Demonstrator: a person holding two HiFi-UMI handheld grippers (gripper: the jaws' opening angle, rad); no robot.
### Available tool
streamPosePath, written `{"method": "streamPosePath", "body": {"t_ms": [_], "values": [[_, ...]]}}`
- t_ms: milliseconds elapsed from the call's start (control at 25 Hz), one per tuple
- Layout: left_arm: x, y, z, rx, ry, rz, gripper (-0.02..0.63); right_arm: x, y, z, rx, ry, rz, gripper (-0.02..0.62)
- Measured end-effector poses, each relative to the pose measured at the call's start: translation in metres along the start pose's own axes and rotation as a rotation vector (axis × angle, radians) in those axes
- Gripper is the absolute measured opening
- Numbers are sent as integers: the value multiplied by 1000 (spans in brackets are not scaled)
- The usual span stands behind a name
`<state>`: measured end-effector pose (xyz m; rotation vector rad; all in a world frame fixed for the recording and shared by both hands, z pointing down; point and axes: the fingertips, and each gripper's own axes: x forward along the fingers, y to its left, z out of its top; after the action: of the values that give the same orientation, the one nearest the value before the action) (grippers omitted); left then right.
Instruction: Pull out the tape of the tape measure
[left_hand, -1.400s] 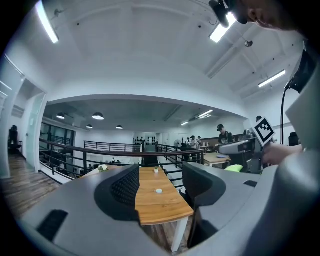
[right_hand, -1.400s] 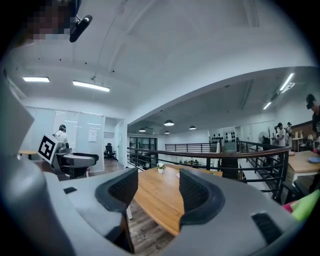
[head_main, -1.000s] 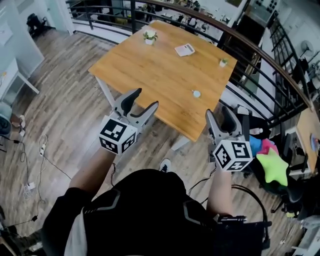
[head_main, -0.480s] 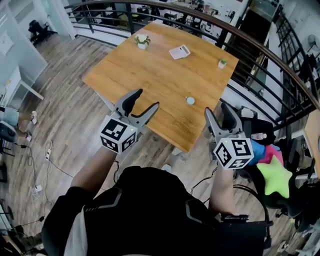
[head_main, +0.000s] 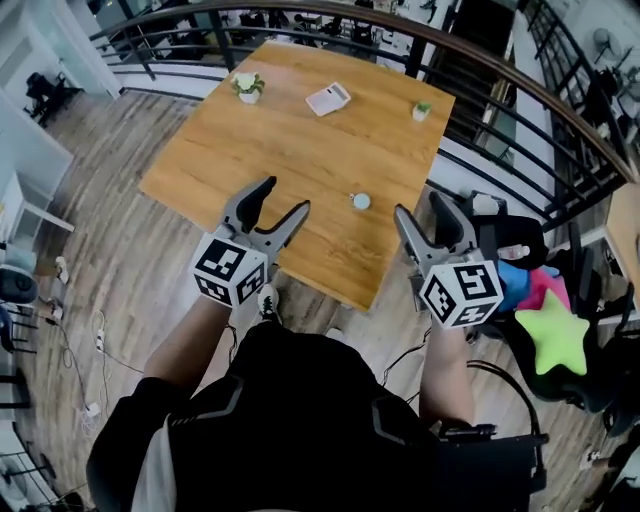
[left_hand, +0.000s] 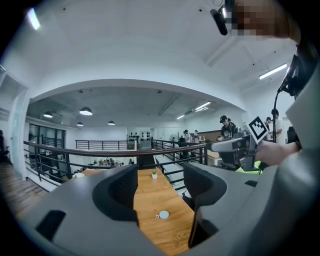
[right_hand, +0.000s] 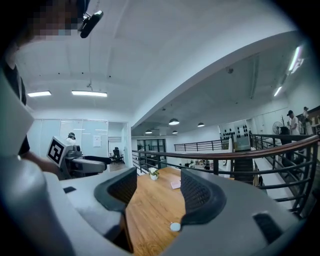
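The tape measure (head_main: 361, 201) is a small round pale case lying on the wooden table (head_main: 300, 150), near its front right part. It also shows between the jaws in the left gripper view as the tape measure (left_hand: 163, 215) and low in the right gripper view as the tape measure (right_hand: 175, 226). My left gripper (head_main: 283, 197) hovers over the table's near edge, open and empty, left of the case. My right gripper (head_main: 420, 207) is open and empty too, held off the table's right edge. Neither touches the case.
On the far side of the table stand a small potted plant (head_main: 247, 86), a white calculator-like pad (head_main: 327, 98) and a tiny pot (head_main: 421, 110). A dark railing (head_main: 480, 60) curves behind. A black bag (head_main: 510, 240) and a green star plush (head_main: 555, 335) lie at the right.
The person has stepped closer to the table, so it sits nearer and more to the left in the head view. Both grippers keep their open pose and now reach the table's edge.
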<state>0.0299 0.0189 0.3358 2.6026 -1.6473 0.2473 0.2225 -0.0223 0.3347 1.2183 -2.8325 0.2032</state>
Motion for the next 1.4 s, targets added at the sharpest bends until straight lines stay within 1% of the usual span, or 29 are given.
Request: {"method": "streamPosePath", "body": {"t_ms": [200,280,360,520,680,880,1000,1200,1280,1400], "values": [[29,25,-4,-1,-15,-81,288,27,-3,-8,-23,32,-56,280],[41,41,-3,6,-24,-114,288,41,-3,-9,-32,43,-81,283],[54,60,-5,-4,-26,-148,288,58,-3,-12,-32,59,-111,282],[77,96,-13,-24,-8,-229,288,90,-5,-23,-17,91,-180,283],[98,135,-24,-38,17,-280,288,122,-7,-30,-2,108,-231,285],[120,158,-42,-62,48,-357,288,148,-15,-50,18,158,-292,299],[127,169,-58,-79,79,-377,288,155,-17,-72,35,192,-321,302],[133,175,-83,-62,143,-420,288,163,-20,-109,41,235,-325,302],[133,175,-90,-62,166,-415,288,166,-24,-124,45,260,-311,302],[135,172,-97,-14,174,-377,288,167,-38,-149,71,299,-288,302]]}}
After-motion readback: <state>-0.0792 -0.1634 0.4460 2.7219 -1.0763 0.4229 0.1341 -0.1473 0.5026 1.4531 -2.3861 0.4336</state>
